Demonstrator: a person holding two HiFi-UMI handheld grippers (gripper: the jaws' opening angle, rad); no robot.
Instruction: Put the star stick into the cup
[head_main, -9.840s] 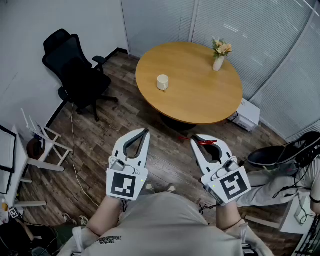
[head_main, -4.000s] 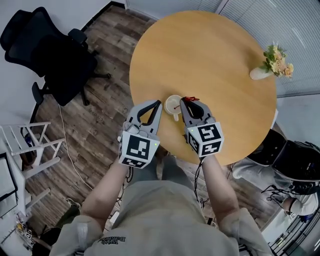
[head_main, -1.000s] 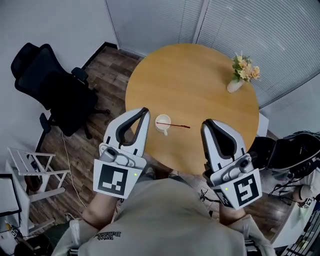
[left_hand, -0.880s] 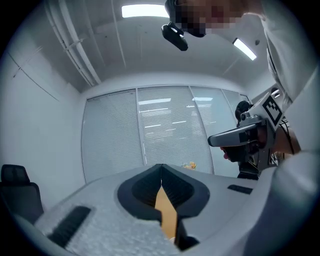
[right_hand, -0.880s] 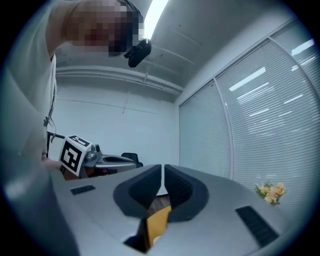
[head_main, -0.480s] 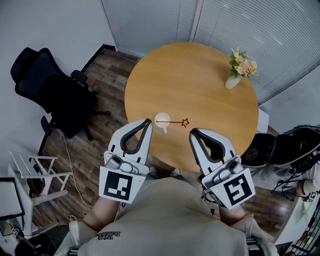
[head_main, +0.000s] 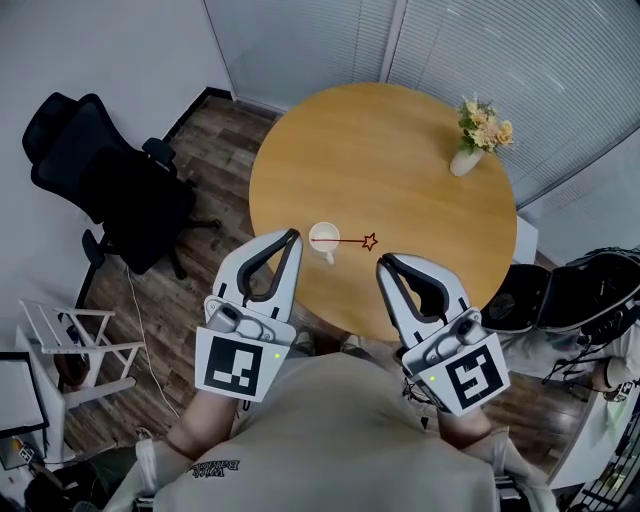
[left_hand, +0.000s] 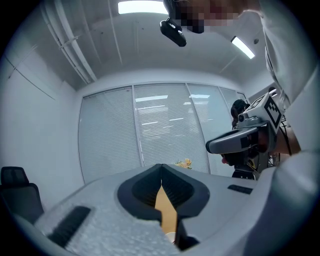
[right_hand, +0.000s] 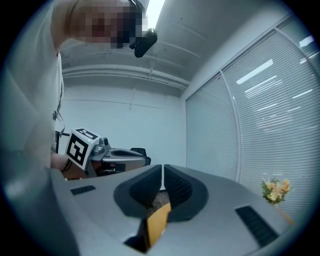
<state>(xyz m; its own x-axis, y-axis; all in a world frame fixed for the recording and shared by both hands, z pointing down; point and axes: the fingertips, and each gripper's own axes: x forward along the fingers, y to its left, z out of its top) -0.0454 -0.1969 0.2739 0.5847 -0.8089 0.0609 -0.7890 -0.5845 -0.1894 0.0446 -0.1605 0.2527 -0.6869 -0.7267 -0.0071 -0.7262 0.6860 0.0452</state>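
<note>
We're holding both claws pinched shut with nothing in them: left claw (head_main: 289, 238) just left of the cup (head_main: 323, 240), right claw (head_main: 386, 262) near its right. The stick (head_main: 346, 241) is sitting in the cup, with its star end poking out rightward over the counter (head_main: 400, 150).

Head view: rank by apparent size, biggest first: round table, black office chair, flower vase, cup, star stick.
1. round table
2. black office chair, though it sits lower and farther from the camera
3. flower vase
4. cup and star stick, not ranked: the stick is longer but very thin, the cup bulkier.
</note>
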